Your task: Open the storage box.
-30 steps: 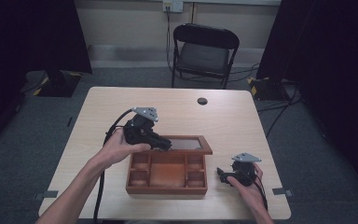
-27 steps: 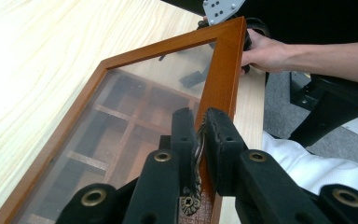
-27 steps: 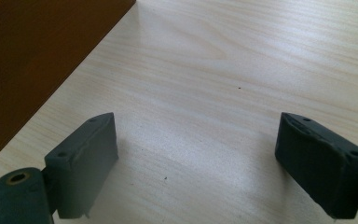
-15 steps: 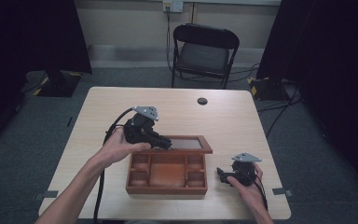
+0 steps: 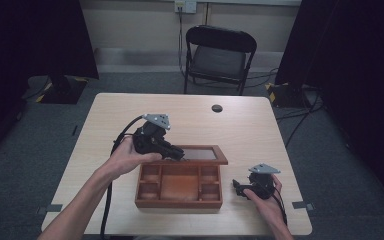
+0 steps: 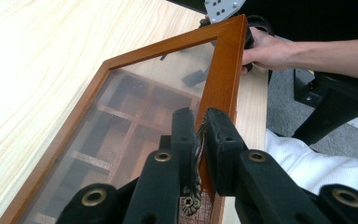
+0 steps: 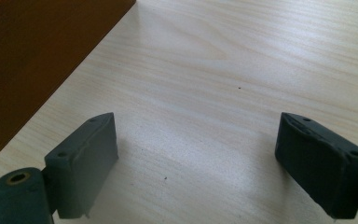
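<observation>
The left gripper [image 6: 196, 140] is clamped on the brass handle [image 6: 195, 175] of the glass lid [image 6: 121, 121], raised over the wooden box [image 5: 179, 184] mid-table. The right gripper [image 7: 196, 163] rests on the table [image 7: 242, 60] just beside the box, jaws wide apart and holding nothing.

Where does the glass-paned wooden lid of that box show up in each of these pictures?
High view: the glass-paned wooden lid stands raised at the far edge of the brown compartment box, centre.
Left gripper view: it runs diagonally across the middle, its brass latch pinched by the left gripper.
Right gripper view: I cannot tell lid from box; brown wood sits top left.
Shared landmark: the pale wooden table.
</observation>
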A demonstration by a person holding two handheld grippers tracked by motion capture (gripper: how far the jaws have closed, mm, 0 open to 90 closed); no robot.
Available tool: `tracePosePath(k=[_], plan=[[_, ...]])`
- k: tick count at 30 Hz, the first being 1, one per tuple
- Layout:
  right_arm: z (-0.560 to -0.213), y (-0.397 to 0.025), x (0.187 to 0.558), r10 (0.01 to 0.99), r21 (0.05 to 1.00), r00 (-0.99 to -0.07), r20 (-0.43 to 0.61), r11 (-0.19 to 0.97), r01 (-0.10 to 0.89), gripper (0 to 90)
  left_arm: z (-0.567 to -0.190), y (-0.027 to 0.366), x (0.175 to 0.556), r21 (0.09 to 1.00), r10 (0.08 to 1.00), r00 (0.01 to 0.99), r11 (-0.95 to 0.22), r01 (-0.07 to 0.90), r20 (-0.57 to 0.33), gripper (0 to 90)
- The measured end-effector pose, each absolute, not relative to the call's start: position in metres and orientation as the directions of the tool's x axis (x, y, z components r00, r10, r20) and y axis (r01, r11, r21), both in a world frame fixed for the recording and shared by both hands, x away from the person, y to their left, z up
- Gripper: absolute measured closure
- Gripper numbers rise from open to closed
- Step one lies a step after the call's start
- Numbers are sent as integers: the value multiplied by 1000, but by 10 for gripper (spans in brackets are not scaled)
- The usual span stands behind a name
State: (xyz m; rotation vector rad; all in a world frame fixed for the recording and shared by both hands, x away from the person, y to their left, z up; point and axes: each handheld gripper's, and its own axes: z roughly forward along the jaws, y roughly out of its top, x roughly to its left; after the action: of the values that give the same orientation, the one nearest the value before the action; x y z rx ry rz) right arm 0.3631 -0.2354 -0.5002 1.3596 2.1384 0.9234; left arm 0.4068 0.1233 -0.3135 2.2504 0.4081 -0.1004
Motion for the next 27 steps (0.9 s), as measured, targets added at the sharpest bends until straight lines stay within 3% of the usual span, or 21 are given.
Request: tracePosePath(k=[27], plan=[[-500,-235,363,908,733,-419,-13,293,613,120,-314,123,405,726,258,946,-610,317,-196,821]])
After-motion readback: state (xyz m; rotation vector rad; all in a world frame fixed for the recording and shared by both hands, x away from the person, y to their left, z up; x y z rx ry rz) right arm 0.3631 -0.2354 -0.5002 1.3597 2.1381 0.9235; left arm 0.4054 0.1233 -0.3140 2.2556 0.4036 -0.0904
